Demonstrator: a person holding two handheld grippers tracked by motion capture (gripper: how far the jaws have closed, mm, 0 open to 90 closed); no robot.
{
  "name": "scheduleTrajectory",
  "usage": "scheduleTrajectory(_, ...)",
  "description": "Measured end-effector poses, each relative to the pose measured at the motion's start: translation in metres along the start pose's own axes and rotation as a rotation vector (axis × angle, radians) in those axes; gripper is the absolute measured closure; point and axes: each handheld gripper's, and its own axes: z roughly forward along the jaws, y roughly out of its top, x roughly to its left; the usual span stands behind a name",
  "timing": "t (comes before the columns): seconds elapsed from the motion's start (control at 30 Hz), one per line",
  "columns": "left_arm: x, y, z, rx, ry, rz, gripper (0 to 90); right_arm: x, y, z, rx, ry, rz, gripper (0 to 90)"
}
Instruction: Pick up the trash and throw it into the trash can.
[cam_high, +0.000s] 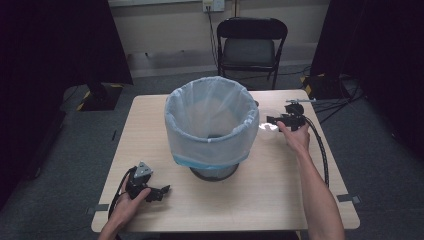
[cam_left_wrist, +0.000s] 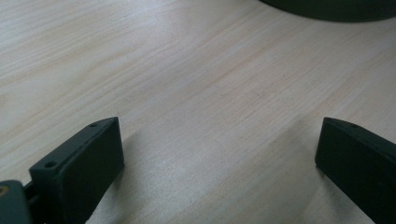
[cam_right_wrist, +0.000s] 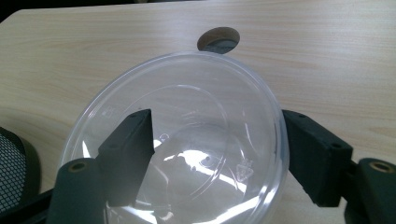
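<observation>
A wire-mesh waste bin lined with a pale translucent bag stands at the centre of the high view on the wooden table. Just right of its rim, the right gripper carries a clear plastic bowl. In the right gripper view one jaw sits inside the bowl and the other outside its rim at the right of the frame, so the wall lies between them; whether they actually pinch it tight I cannot tell, though the bowl hangs tilted off the table as if held. The bin's mesh shows at that frame's lower left edge.

The bin's mouth lies immediately to the left of the bowl in the high view, so the right hand is much the nearer, and a short carry leftward and over the rim looks like the likely move.

The left gripper rests low at the lower left, jaws spread wide over bare tabletop, holding nothing
</observation>
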Motion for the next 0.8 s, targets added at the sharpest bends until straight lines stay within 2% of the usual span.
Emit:
scheduleTrajectory(0.03, 0.000, 0.000, 0.000, 0.002, 0.000, 0.003, 0.4, 0.000, 0.001, -0.002, 0.006, -0.001, 0.002, 36.9)
scheduleTrajectory(0.07, 0.000, 0.000, 0.000, 0.002, 0.000, 0.003, 0.4, 0.000, 0.001, -0.002, 0.006, -0.001, 0.002, 36.9)
scheduleTrajectory(0.1, 0.000, 0.000, 0.000, 0.002, 0.000, 0.003, 0.4, 0.002, 0.001, -0.004, 0.015, 0.021, 0.003, 42.9)
scheduleTrajectory(0.17, 0.000, 0.000, 0.000, 0.002, 0.000, 0.002, 0.4, 0.004, 0.001, -0.005, 0.016, 0.015, -0.003, 43.6)
scheduleTrajectory(0.2, 0.000, 0.000, 0.000, 0.002, 0.000, 0.003, 0.4, 0.008, 0.002, -0.006, 0.011, 0.027, -0.013, 49.5)
scheduleTrajectory(0.27, 0.000, 0.000, 0.000, 0.002, 0.000, 0.003, 0.4, 0.012, 0.002, -0.007, 0.010, 0.025, -0.021, 50.4)
scheduleTrajectory(0.3, 0.000, 0.000, 0.000, 0.002, 0.000, 0.003, 0.4, 0.015, 0.002, -0.007, 0.010, 0.025, -0.037, 53.3)
scheduleTrajectory(0.33, 0.000, 0.000, 0.000, 0.002, 0.000, 0.003, 0.4, 0.025, 0.001, -0.008, 0.015, -0.003, -0.105, 68.0)
scheduleTrajectory(0.37, 0.000, 0.000, 0.000, 0.002, 0.000, 0.003, 0.4, 0.025, 0.001, -0.008, 0.015, -0.003, -0.105, 68.0)
scheduleTrajectory(0.4, 0.000, 0.000, 0.000, 0.002, 0.000, 0.003, 0.4, 0.031, 0.001, -0.008, 0.012, -0.032, -0.134, 67.9)
scheduleTrajectory(0.43, 0.000, 0.000, 0.000, 0.002, 0.000, 0.002, 0.4, 0.035, 0.000, -0.008, 0.014, -0.033, -0.150, 68.0)
scheduleTrajectory(0.47, 0.000, 0.000, 0.000, 0.002, 0.000, 0.003, 0.4, 0.038, 0.000, -0.008, 0.016, -0.028, -0.160, 68.3)
scheduleTrajectory(0.5, 0.000, 0.000, 0.000, 0.002, 0.000, 0.002, 0.4, 0.041, -0.002, -0.007, 0.015, -0.009, -0.142, 69.8)
scheduleTrajectory(0.57, 0.000, 0.000, 0.000, 0.000, 0.000, 0.000, 0.4, 0.042, -0.002, -0.007, 0.012, -0.011, -0.139, 67.6)
scheduleTrajectory(0.6, 0.000, 0.000, 0.000, 0.002, 0.000, 0.003, 0.4, 0.041, -0.003, -0.006, 0.015, -0.001, -0.119, 46.8)
scheduleTrajectory(0.63, 0.000, 0.000, 0.000, 0.002, 0.000, 0.003, 0.4, 0.041, -0.003, -0.006, 0.015, -0.001, -0.119, 46.8)
scheduleTrajectory(0.67, 0.000, 0.000, 0.000, -0.001, 0.000, -0.001, 0.4, 0.037, -0.005, -0.003, 0.033, 0.028, -0.085, 33.3)
scheduleTrajectory(0.7, 0.000, 0.000, 0.000, -0.001, 0.000, -0.002, 0.4, 0.037, -0.005, -0.003, 0.033, 0.028, -0.085, 33.3)
scheduleTrajectory(0.73, 0.000, 0.000, 0.000, -0.001, 0.000, -0.001, 0.4, 0.034, -0.006, 0.000, 0.048, 0.065, -0.053, 22.9)
scheduleTrajectory(0.8, 0.000, 0.000, 0.000, -0.001, 0.000, -0.001, 0.4, 0.037, -0.006, 0.000, 0.050, 0.063, -0.056, 24.8)
